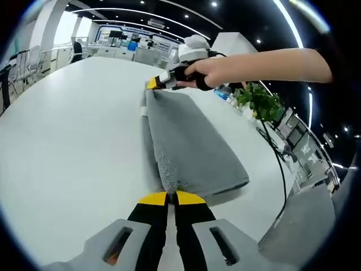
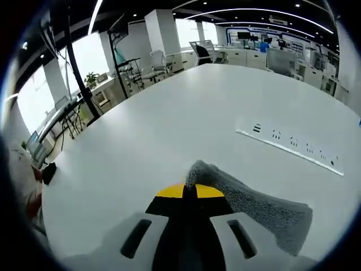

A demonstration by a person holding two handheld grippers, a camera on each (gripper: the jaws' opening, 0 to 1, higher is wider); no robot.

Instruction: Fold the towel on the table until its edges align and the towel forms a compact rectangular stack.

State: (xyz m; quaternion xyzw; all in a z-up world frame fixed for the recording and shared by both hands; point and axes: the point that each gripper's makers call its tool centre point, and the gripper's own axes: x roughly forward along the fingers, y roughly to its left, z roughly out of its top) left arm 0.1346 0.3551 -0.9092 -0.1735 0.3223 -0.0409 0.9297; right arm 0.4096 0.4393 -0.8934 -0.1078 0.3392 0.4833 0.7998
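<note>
Table (image 1: pixel 67 141) open w/ room all round; plant (image 1: pixel 260 101) (far edge) crowds towel (image 1: pixel 192 147).

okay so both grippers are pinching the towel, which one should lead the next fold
Probably neither alone. The left gripper is shut on the near corner of the gray towel; the right gripper, also, is shut on the far corner. Both hold one edge, so they likely carry it over together across the white table.

both grippers, left (image 1: pixel 171 198) and right (image 2: pixel 189 192), have fingers pinched together; a hand (image 1: pixel 206 72) grips the right one.
</note>
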